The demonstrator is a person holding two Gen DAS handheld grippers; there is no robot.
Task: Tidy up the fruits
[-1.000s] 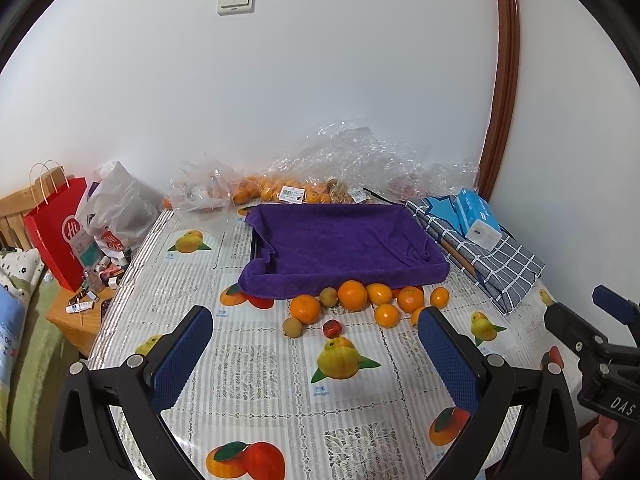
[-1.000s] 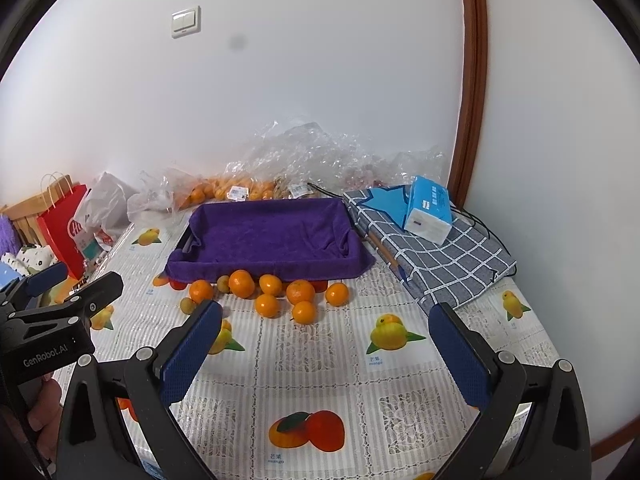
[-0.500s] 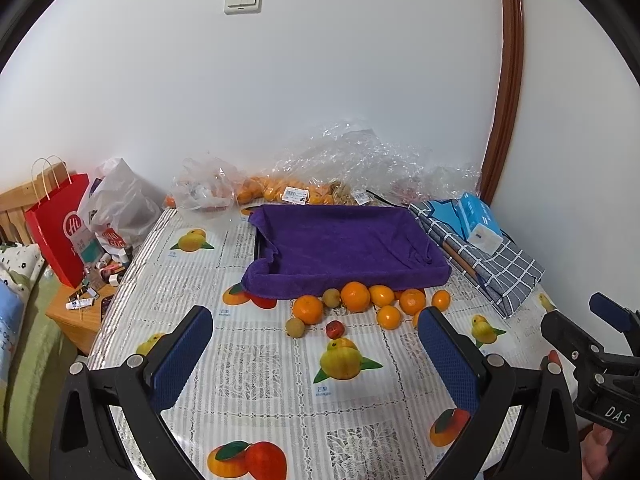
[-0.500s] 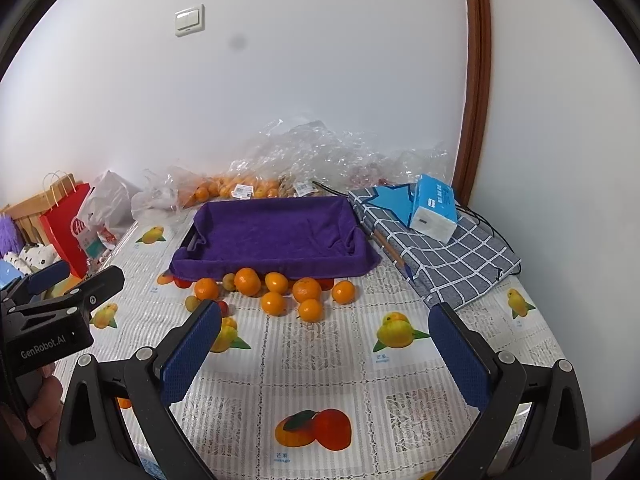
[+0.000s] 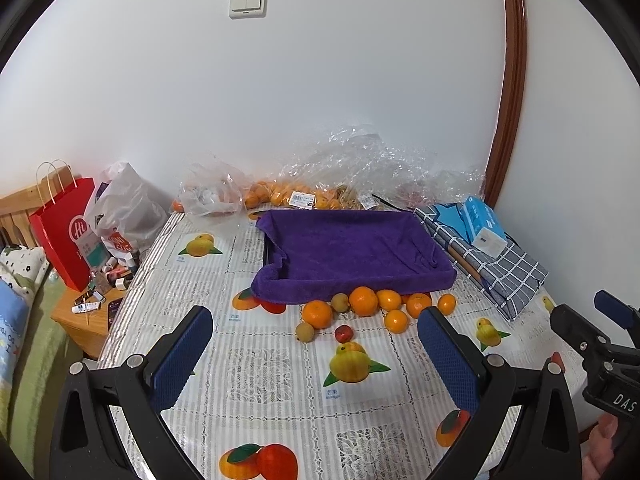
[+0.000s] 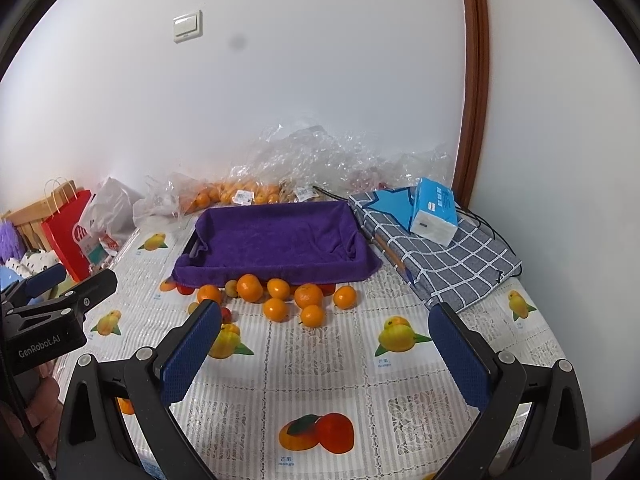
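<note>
Several oranges point(image 5: 363, 301) point(image 6: 249, 287) lie loose on the fruit-print tablecloth just in front of a tray lined with a purple towel point(image 5: 352, 248) point(image 6: 276, 236). Among them are two small tan fruits point(image 5: 305, 332) and a small red fruit point(image 5: 343, 333) point(image 6: 226, 314). My left gripper point(image 5: 316, 354) is open and empty above the table, short of the fruit. My right gripper point(image 6: 326, 350) is open and empty, also short of the fruit. Each gripper shows at the edge of the other's view.
Clear plastic bags of oranges point(image 5: 280, 194) lie against the wall behind the tray. A folded checked cloth point(image 6: 448, 256) with a blue tissue pack point(image 6: 434, 210) lies at right. A red paper bag point(image 5: 64, 236) and a side table point(image 5: 86, 320) stand off the left edge.
Both grippers have tilted slightly so the scene sits lower in view. The fruit and tray have not moved. Both grippers stay open.
</note>
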